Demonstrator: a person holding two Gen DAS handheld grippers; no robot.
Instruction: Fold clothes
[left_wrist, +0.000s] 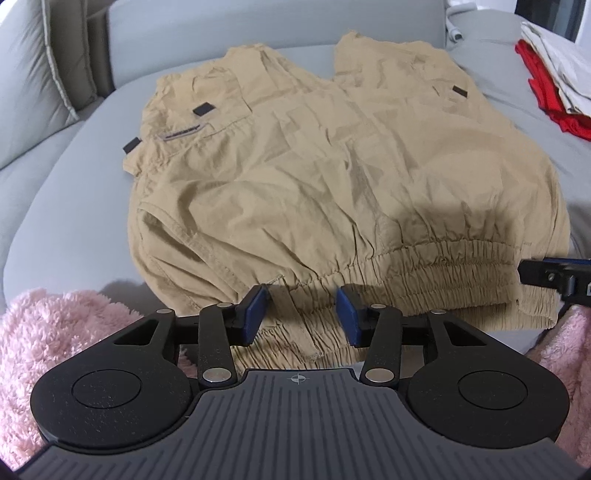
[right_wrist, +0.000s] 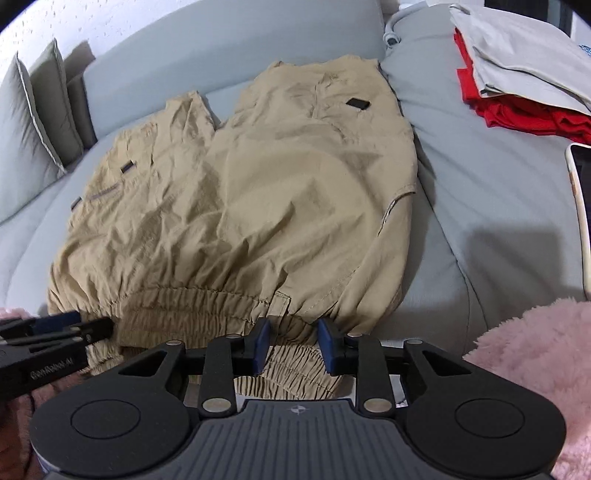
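- Grey sofa seat (left_wrist: 92, 155) below, wrinkled tan cotton shorts (left_wrist: 332, 166) spread flat, waistband nearest.
- Light, limp, crease-prone — best taken at the thick elastic waistband (right_wrist: 207, 306).
- Left gripper (left_wrist: 302, 317) spread, right gripper (right_wrist: 292, 345) narrower — both straddling waistband, pinching nothing yet.

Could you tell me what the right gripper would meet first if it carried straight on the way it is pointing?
Most likely the elastic waistband of the tan shorts, lying between the open right gripper fingers; depth is unclear.
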